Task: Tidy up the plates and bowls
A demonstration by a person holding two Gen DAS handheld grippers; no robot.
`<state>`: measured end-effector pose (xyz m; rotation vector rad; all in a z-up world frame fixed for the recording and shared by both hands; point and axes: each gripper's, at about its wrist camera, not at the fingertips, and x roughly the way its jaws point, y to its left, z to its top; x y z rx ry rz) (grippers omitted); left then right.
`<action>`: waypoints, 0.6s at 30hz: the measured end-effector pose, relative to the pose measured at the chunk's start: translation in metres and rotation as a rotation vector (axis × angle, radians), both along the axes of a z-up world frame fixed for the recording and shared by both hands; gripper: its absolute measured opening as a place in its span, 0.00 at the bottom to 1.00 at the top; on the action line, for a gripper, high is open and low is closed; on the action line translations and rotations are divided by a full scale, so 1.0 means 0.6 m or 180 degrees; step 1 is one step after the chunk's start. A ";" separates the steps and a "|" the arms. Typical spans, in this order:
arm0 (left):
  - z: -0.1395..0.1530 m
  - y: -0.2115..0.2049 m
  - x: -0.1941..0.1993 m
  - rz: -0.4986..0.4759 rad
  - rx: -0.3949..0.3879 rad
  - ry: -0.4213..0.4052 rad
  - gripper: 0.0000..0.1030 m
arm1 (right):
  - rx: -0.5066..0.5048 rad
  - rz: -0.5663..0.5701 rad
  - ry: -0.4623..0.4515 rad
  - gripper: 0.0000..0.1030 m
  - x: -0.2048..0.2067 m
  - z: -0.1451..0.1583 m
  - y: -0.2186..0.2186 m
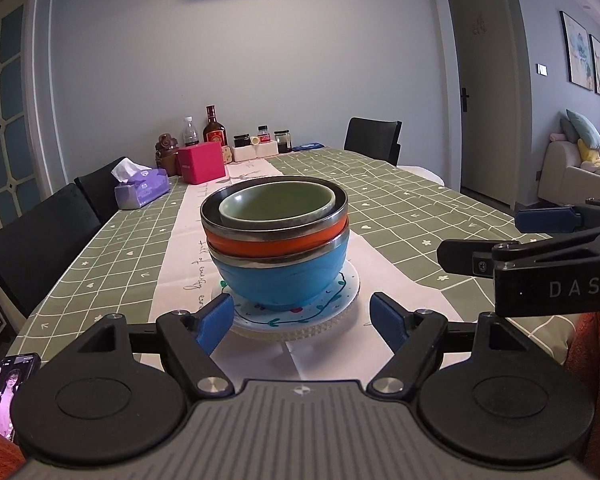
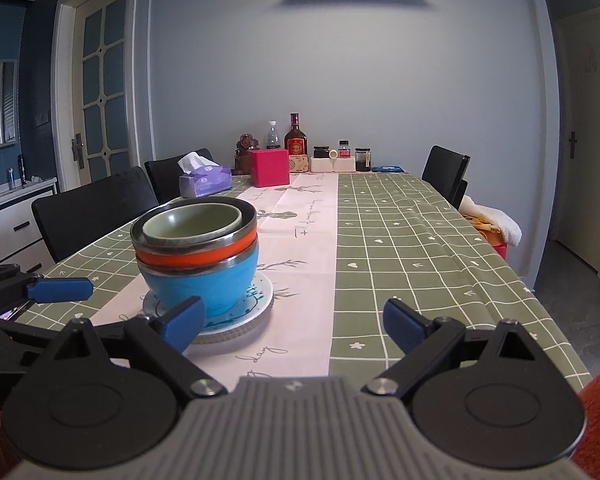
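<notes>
Green bowl (image 1: 277, 205) tops our nested stack on the plates (image 1: 300, 316); both tools (image 1: 302, 322) (image 2: 292, 326) gape empty, little left.

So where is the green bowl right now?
The green bowl sits nested on top of the stack, inside the orange bowl, which sits in the blue bowl on the white plate, centre of the left wrist view.
</notes>
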<state>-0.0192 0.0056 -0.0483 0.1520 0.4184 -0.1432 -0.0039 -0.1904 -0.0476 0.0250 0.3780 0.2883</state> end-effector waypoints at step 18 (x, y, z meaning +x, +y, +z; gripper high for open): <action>0.004 0.007 0.002 0.0084 -0.0061 0.0042 0.88 | -0.0002 -0.0032 0.0005 0.92 0.003 -0.001 0.000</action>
